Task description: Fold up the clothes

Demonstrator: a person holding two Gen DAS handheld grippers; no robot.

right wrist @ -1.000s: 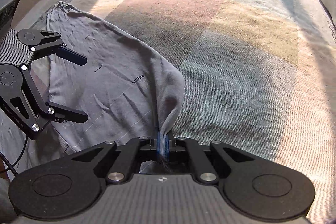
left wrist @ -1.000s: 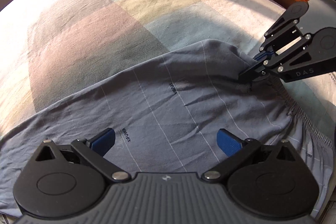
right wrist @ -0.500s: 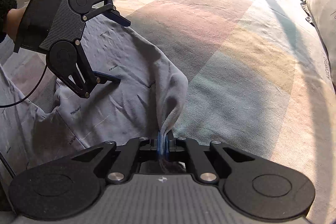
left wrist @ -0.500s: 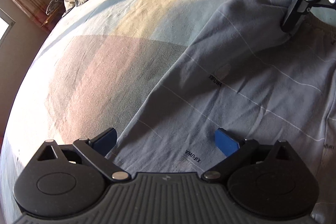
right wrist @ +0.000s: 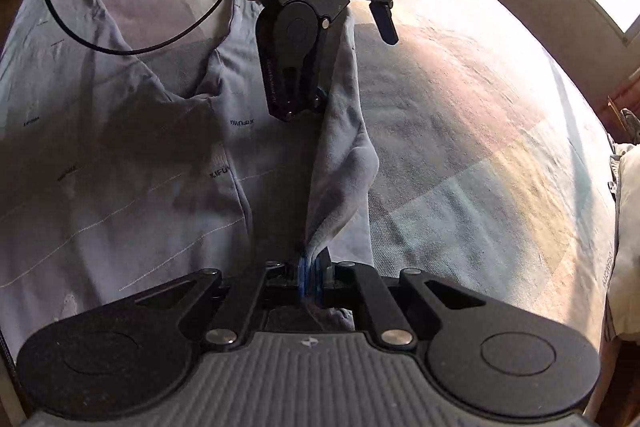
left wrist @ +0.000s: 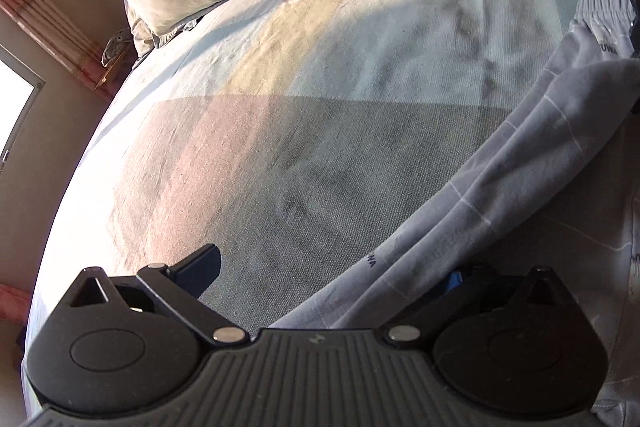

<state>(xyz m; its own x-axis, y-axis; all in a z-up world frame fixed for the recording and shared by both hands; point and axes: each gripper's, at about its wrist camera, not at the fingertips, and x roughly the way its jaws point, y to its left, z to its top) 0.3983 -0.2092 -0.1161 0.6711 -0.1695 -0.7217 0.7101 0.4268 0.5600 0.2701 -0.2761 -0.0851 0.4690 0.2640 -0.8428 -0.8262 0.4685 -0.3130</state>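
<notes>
Right tongs (right wrist: 310,277) pinch a bunched fold of grey cloth (right wrist: 336,163) rising straight ahead. Left tongs (left wrist: 332,267) spread wide, tilted over the bed (left wrist: 280,131); cloth drapes across their right finger.

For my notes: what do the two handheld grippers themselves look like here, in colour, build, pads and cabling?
Both are matte black. The left gripper and right gripper share ribbed grey bodies, round pivot discs, silver rivets, linkage arms and blue-padded fingers. A black cable trails from the left one.
</notes>
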